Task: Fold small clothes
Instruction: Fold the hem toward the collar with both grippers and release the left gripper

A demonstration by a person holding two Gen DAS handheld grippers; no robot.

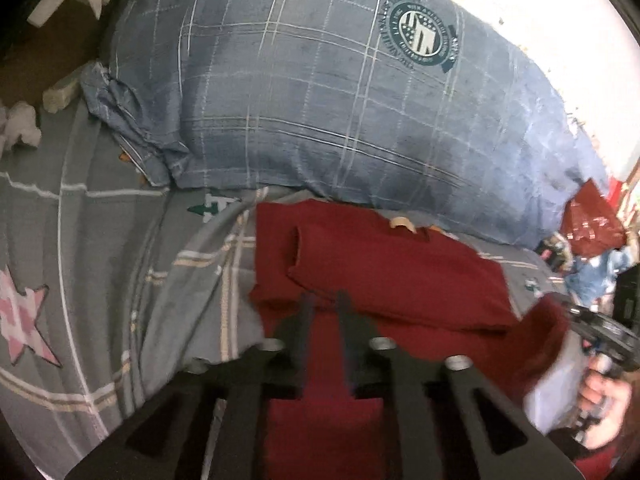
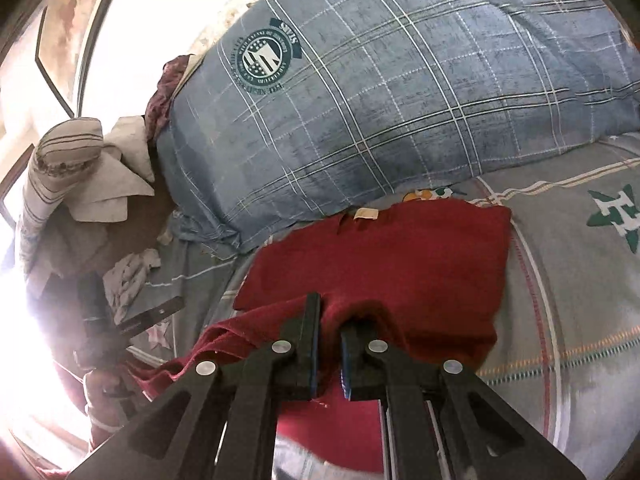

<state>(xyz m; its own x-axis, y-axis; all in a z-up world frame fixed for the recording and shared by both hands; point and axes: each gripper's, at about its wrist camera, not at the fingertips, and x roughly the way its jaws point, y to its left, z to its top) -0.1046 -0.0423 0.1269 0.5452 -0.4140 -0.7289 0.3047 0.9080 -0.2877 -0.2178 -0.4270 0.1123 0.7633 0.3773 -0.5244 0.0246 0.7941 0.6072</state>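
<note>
A small dark red shirt (image 1: pixel 400 272) lies on the grey patterned bedsheet (image 1: pixel 100 260), with one sleeve folded onto its body and a tan neck label toward the pillow. My left gripper (image 1: pixel 325 300) is shut on the shirt's near hem, which is lifted off the bed. In the right wrist view the same red shirt (image 2: pixel 380 256) lies ahead, and my right gripper (image 2: pixel 331 320) is shut on a raised fold of its near hem. The right gripper also shows at the right edge of the left wrist view (image 1: pixel 600 332), held in a hand.
A large blue plaid pillow (image 1: pixel 320 100) lies right behind the shirt, also seen in the right wrist view (image 2: pixel 400 100). More clothes are piled at the bed's side (image 2: pixel 80 168). A crumpled white cloth (image 2: pixel 128 276) lies nearby. Another red garment (image 1: pixel 592 224) lies at far right.
</note>
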